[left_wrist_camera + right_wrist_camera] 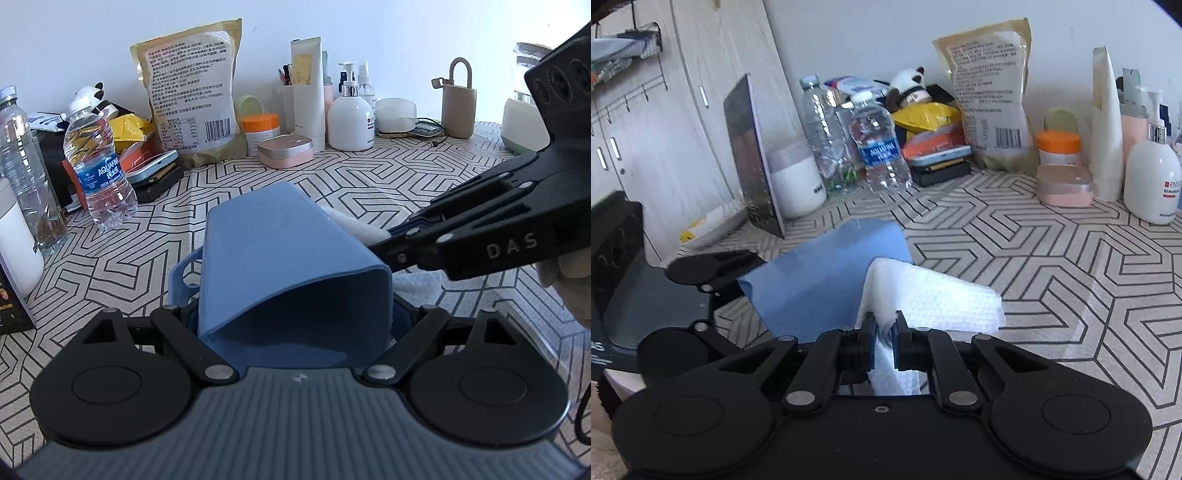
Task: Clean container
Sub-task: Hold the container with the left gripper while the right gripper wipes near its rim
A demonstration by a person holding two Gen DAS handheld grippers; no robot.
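Observation:
A blue plastic container [291, 258] lies tipped on its side, its open mouth toward the left wrist camera. My left gripper [295, 325] is shut on it near the rim, its fingertips mostly hidden behind the blue walls. My right gripper [391, 236] reaches in from the right, shut on a white cloth [354, 225] pressed against the container's right outer wall. In the right wrist view the right gripper [884, 328] pinches the white cloth [931, 295], which rests against the blue container [820, 280].
The table carries a geometric-patterned cloth [369, 184]. Behind stand an Aquafina bottle [98, 162], a large snack bag [192, 96], a pink case [285, 150], white pump bottles [350, 118] and a beige case [458, 103]. A dark board [750, 155] leans at left.

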